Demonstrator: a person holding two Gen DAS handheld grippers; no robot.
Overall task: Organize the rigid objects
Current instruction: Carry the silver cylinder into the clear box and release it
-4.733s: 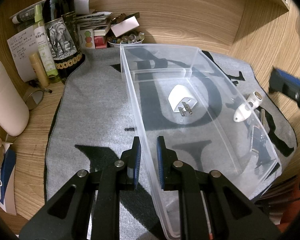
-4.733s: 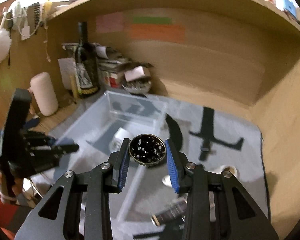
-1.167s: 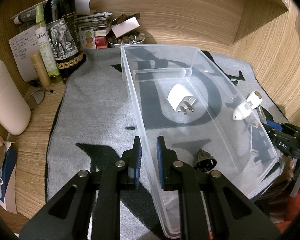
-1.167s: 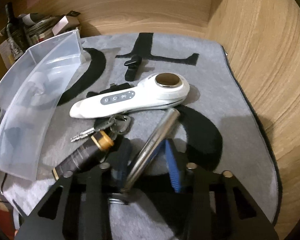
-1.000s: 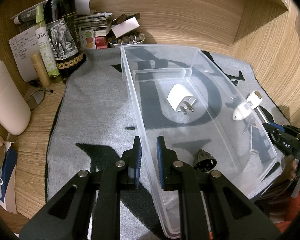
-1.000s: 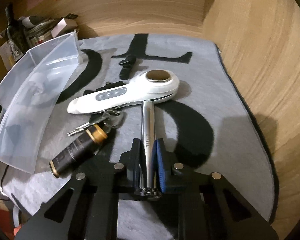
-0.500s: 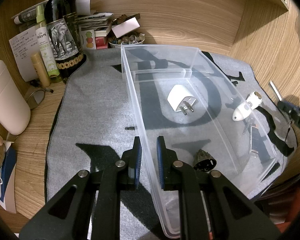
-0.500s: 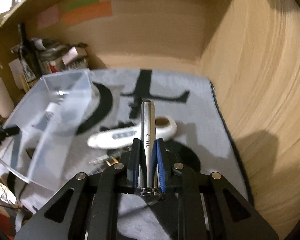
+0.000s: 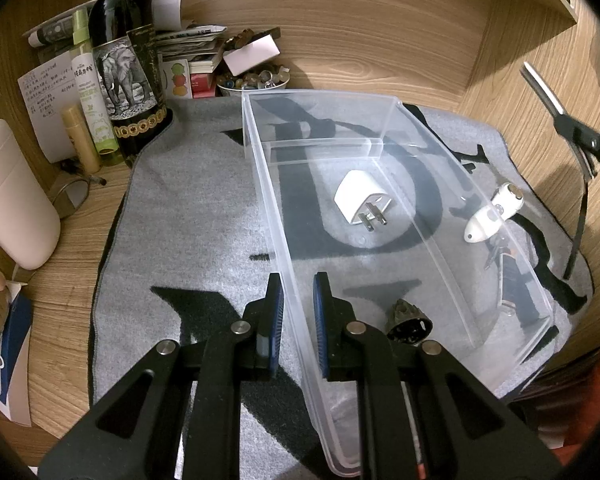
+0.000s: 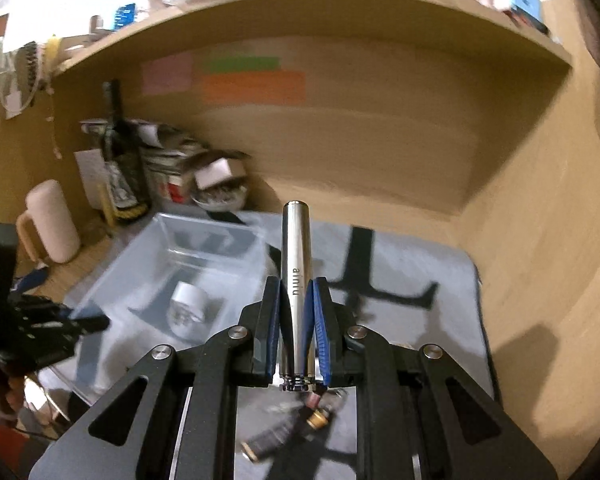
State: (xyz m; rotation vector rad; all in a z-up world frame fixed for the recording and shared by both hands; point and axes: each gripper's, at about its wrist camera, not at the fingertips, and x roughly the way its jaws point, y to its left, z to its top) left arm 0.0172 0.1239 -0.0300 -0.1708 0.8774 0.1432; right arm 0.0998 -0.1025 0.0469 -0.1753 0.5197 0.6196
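My left gripper (image 9: 298,312) is shut on the near left wall of the clear plastic bin (image 9: 384,120), which stands on the grey mat. Inside the bin lie a white plug adapter (image 9: 358,202) and a small dark round part (image 9: 408,322). My right gripper (image 10: 297,312) is shut on a silver metal cylinder (image 10: 296,264) and holds it high above the mat, to the right of the bin (image 10: 204,240). The cylinder also shows at the right edge of the left wrist view (image 9: 542,90). A white handheld device (image 9: 492,214) and a black tube (image 9: 516,284) lie right of the bin.
A wine bottle (image 9: 126,60), a green spray bottle (image 9: 94,104), papers and a bowl of stones (image 9: 252,80) crowd the back left. A pink case (image 9: 12,192) stands at the left. Wooden walls close the back and right. A black-and-gold tube (image 10: 284,436) lies under my right gripper.
My right gripper closed on the silver cylinder on the mat, lifted it, and swung up and left towards the bin. The left gripper has not moved.
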